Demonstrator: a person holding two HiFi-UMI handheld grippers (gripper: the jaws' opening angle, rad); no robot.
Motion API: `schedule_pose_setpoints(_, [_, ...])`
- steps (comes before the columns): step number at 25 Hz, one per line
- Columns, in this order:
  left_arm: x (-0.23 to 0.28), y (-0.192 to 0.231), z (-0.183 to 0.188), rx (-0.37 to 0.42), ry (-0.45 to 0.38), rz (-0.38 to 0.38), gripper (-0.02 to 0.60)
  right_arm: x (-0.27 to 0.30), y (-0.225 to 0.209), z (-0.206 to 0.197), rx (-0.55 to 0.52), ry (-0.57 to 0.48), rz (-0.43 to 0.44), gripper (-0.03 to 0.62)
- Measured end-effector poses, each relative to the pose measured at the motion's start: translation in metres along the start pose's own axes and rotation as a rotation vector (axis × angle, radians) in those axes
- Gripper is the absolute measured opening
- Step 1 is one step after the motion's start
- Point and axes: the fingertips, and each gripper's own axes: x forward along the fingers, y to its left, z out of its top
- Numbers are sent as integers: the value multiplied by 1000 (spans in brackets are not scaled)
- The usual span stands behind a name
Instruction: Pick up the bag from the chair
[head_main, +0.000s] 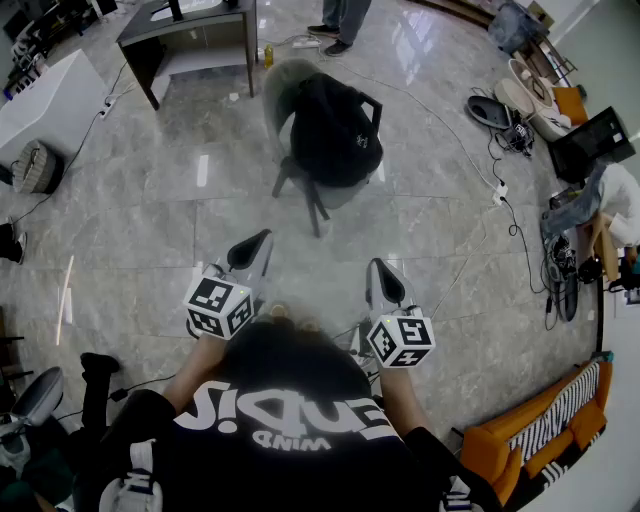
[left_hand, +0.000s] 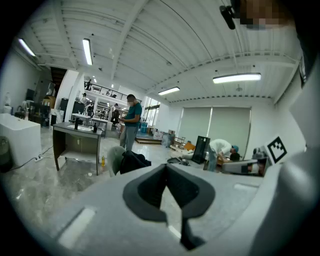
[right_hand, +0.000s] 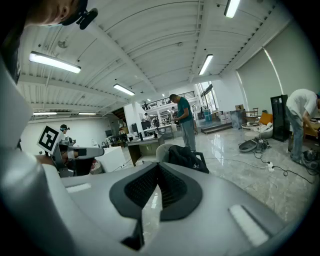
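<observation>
A black backpack (head_main: 336, 130) rests on a pale grey-green chair (head_main: 283, 90) out on the marble floor, well ahead of me. Both grippers are held low near my body, far short of the chair. My left gripper (head_main: 262, 238) is shut with nothing in it, its dark pads meeting at the tips. My right gripper (head_main: 379, 265) also has its pads together and holds nothing. In the left gripper view the backpack (left_hand: 133, 161) and the chair (left_hand: 115, 156) show just beyond the left gripper (left_hand: 166, 167). The right gripper view shows the backpack (right_hand: 188, 157) beyond the right gripper (right_hand: 158, 167).
A dark desk (head_main: 190, 32) stands behind the chair, with a standing person (head_main: 340, 25) beside it. A white counter (head_main: 45, 100) is at far left. Cables and a power strip (head_main: 498, 190) trail on the right, near a bent-over person (head_main: 612, 205). An orange sofa (head_main: 530, 430) sits at lower right.
</observation>
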Motion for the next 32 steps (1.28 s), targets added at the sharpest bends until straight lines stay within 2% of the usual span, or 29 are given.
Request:
schedule_pose_setpoints(15, [-2,1,-8,-12,16,58,0,-3,0,-2,56,14,19,2])
schedule_pose_setpoints(21, [-5,-12,-26,-37,-5,94,0,-17,-17,-19,57,27,28,2])
schedule_pose_setpoints(32, [6,-26,-25,-39,-25,103,2,-19,-41,-10,51,6,22,2])
